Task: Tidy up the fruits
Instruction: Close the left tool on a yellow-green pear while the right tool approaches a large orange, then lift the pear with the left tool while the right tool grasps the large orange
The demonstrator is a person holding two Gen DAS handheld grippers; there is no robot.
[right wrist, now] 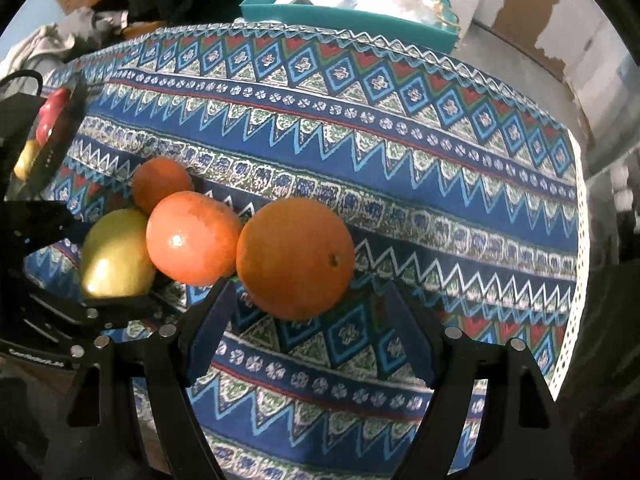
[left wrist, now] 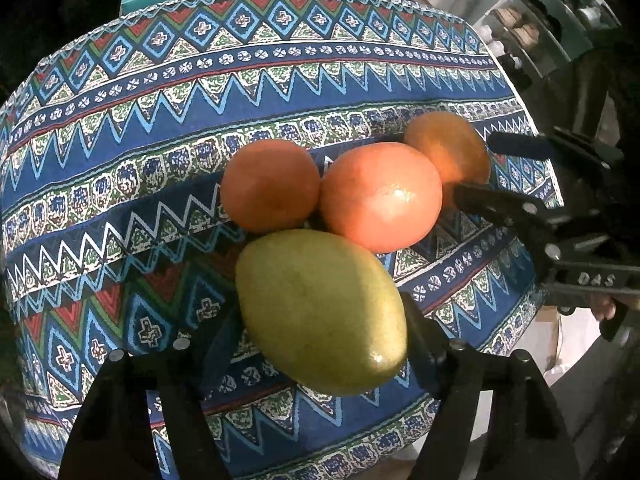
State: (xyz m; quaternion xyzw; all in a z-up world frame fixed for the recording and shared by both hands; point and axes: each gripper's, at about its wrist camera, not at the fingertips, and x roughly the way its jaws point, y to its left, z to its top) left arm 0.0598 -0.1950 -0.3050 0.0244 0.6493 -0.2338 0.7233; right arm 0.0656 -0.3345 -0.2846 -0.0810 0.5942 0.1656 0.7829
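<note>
The left claw (left wrist: 320,344) grips the yellow-green mango (left wrist: 320,314) across its middle, one finger pressed to each flank, the fruit's long axis running from 11 o'clock down to 5 o'clock in the left wrist view. Just past the mango, at 12 o'clock, a glossy reddish-orange fruit (left wrist: 381,196) touches its upper end. A duller orange (left wrist: 270,184) sits at 11 o'clock, touching that fruit's side.

The right claw (right wrist: 308,332) stands wide, its blue-padded fingers (right wrist: 208,332) set to either side of a large orange (right wrist: 295,258) whose stem dimple faces 3 o'clock. Whether the pads touch the skin I cannot tell — the fruit sits just ahead of the tips. In the left wrist view this same orange (left wrist: 448,146) lies at 1 o'clock, between the right claw's fingers.

All four fruits crowd together on the tabletop, covered by a patterned cloth (left wrist: 200,120) of blue, red and green zigzags. At 12 o'clock beyond the far edge sits a teal tray (right wrist: 344,12) holding crumpled plastic. At 9 o'clock in the right wrist view, red and yellow fruits (right wrist: 50,114) show behind the left claw's body.
</note>
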